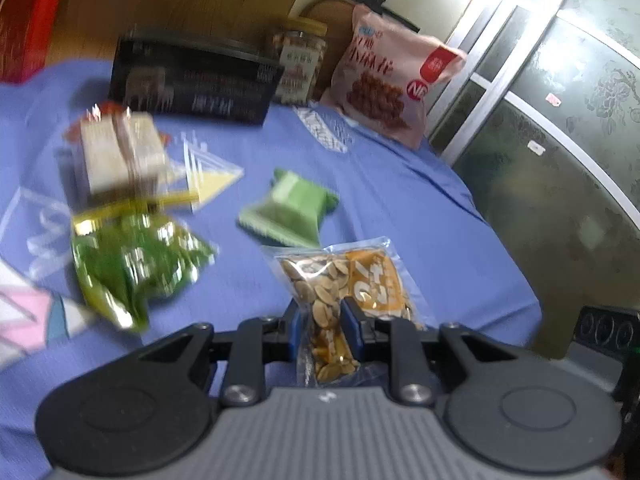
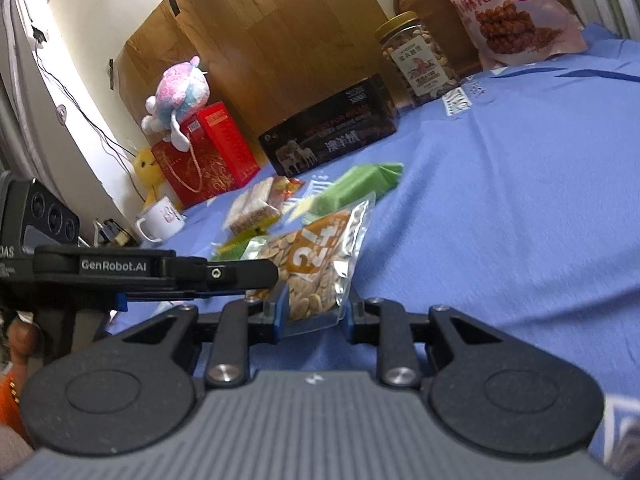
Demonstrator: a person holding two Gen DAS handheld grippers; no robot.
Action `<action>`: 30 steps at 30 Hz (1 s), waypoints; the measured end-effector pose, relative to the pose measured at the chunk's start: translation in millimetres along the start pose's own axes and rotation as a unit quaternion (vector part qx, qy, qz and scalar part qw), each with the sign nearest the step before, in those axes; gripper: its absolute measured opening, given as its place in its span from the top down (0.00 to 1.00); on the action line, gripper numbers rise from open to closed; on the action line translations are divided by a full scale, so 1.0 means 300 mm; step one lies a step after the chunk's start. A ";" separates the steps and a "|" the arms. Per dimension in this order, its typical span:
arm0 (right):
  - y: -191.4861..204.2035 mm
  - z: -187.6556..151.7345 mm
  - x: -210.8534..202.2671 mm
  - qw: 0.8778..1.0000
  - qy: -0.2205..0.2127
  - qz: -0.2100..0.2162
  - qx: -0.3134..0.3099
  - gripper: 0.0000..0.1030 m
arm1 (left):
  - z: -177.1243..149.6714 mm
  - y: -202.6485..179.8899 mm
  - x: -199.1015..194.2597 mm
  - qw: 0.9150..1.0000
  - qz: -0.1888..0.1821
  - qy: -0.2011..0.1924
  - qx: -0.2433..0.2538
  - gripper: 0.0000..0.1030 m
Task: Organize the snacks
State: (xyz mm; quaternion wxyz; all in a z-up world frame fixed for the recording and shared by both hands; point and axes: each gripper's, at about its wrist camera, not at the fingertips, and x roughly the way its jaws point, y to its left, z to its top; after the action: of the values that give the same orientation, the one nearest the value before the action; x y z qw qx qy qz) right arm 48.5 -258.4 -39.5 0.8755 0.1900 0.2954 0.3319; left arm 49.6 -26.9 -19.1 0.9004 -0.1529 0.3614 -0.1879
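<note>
We have the seed packet (image 1: 340, 300) pinched in both grippers: left gripper (image 1: 325, 326) clamped on its near end, right gripper (image 2: 314, 308) clamped on a clear corner. It hangs over the near blue cloth (image 1: 420, 200). Risk: pulling apart tears the film, or the thin corner slips free.

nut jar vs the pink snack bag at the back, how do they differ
The nut jar is a clear rigid cylinder with a yellow lid, standing upright; the pink snack bag is soft, opaque, and leans back against what is behind it. The bag is clearly larger and stands taller than the jar. Both stand at the far edge of the blue cloth, beside each other.
</note>
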 end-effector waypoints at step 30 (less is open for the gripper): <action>0.004 0.781 0.790 0.986 0.053 -0.089 -0.134 0.53 | 0.870 0.421 0.381 0.987 0.152 -0.046 0.000 0.57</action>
State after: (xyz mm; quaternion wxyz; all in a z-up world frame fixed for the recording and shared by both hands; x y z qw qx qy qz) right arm 342.1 -125.2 44.8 0.9021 0.0265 0.3101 0.2988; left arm 339.5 69.8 41.7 0.9340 -0.1047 0.3390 -0.0417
